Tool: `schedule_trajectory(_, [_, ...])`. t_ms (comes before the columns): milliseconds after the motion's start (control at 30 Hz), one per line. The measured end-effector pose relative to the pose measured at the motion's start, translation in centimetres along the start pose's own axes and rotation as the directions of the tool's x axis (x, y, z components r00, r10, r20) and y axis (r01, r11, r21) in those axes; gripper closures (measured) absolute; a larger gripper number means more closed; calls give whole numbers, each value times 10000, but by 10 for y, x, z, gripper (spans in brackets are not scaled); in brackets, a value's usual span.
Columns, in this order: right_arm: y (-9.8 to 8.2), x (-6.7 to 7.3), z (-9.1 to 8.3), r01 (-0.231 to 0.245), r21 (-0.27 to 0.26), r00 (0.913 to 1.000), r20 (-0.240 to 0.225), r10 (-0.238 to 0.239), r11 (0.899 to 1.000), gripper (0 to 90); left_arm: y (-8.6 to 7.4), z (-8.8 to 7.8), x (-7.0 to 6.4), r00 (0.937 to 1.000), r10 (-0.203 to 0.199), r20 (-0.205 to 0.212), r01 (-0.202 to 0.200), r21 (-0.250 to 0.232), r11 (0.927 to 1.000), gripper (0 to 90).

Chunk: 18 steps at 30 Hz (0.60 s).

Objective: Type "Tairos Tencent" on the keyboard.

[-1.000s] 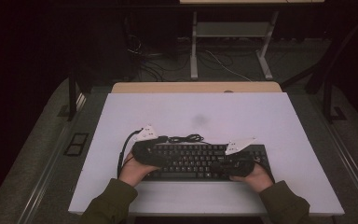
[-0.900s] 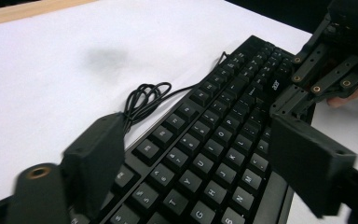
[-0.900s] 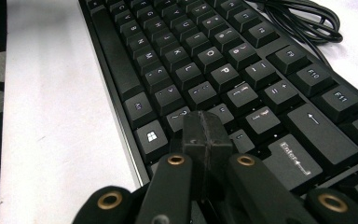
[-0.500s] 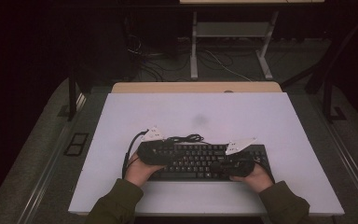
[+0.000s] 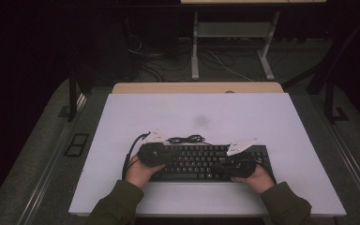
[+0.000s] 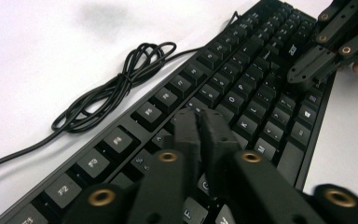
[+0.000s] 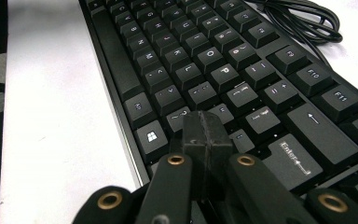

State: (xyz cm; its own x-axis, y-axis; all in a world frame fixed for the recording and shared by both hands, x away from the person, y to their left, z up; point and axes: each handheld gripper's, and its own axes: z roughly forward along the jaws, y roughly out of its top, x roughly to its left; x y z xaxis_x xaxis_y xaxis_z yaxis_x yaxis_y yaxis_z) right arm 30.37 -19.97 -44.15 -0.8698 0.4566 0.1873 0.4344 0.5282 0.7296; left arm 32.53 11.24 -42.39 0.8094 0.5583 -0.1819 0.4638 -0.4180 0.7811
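A black keyboard (image 5: 201, 161) lies along the near part of the white table top (image 5: 201, 112), with its coiled black cable (image 5: 185, 139) just behind it. My left gripper (image 5: 166, 155) hovers low over the keyboard's left half. Its jaws have just been closing and now stand shut with nothing between them, tips (image 6: 200, 123) together above the keys (image 6: 242, 93). My right gripper (image 5: 222, 166) is over the right half, shut and empty, its tips (image 7: 205, 123) just above the keys (image 7: 214, 65) near Enter. The right gripper (image 6: 303, 77) also appears in the left gripper view.
The cable (image 6: 116, 88) lies in loose loops on the white surface behind the keyboard. A wooden desk edge (image 5: 197, 87) runs along the table's far side. Beyond it are a dark floor with cables and a metal desk frame (image 5: 194, 51).
My left hand has shifted slightly at the keyboard's left end. The right hand and the keyboard have kept still.
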Motion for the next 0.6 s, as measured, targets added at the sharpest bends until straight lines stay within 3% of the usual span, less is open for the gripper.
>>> schedule_trajectory(600, [0,0,0,18,-6,10000,12,-18,10000,895,-3,7,3,9997,-75,-216,93,863,9962,890])
